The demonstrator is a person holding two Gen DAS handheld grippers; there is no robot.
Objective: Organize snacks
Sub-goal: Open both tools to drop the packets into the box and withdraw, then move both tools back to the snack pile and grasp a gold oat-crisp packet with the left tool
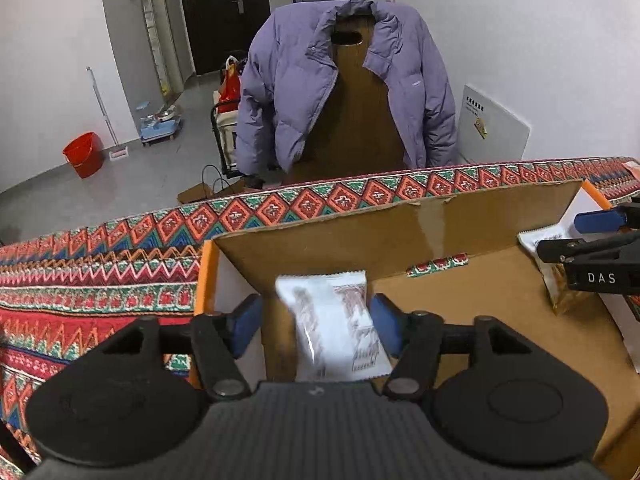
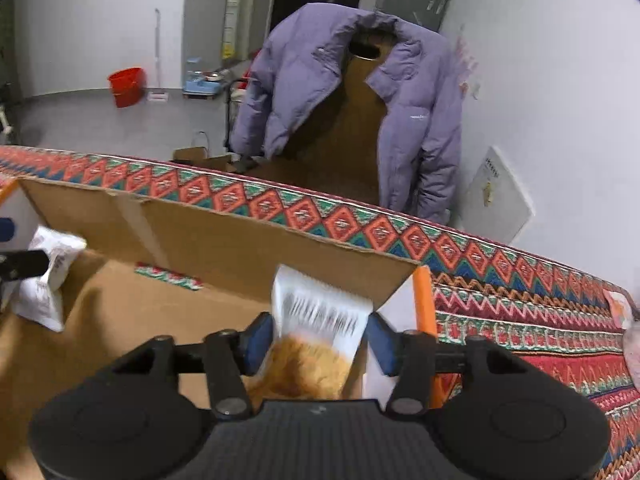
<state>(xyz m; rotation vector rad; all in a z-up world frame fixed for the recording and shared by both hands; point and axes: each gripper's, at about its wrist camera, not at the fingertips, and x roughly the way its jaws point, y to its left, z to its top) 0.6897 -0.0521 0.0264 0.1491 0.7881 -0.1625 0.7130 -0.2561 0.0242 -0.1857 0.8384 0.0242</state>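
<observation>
An open cardboard box point(image 1: 500, 304) with orange edges lies on a patterned cloth; it also shows in the right wrist view point(image 2: 224, 248). My left gripper point(image 1: 318, 326) is over the box's left part; its blue pads stand wide apart around a white snack packet with brown print point(image 1: 336, 320), which looks blurred and loose. My right gripper point(image 2: 320, 338) is over the box's right part, its pads apart around a white-and-orange snack packet point(image 2: 316, 340), also blurred. Each gripper shows at the edge of the other's view, the right gripper point(image 1: 592, 240) and the left gripper point(image 2: 16, 256).
The patterned tablecloth point(image 1: 100, 280) covers the table around the box. Behind the table stands a wooden chair point(image 1: 352, 120) with a purple jacket point(image 1: 280, 92) over it. A red bucket point(image 1: 82, 154), a mop and a cart stand on the floor beyond.
</observation>
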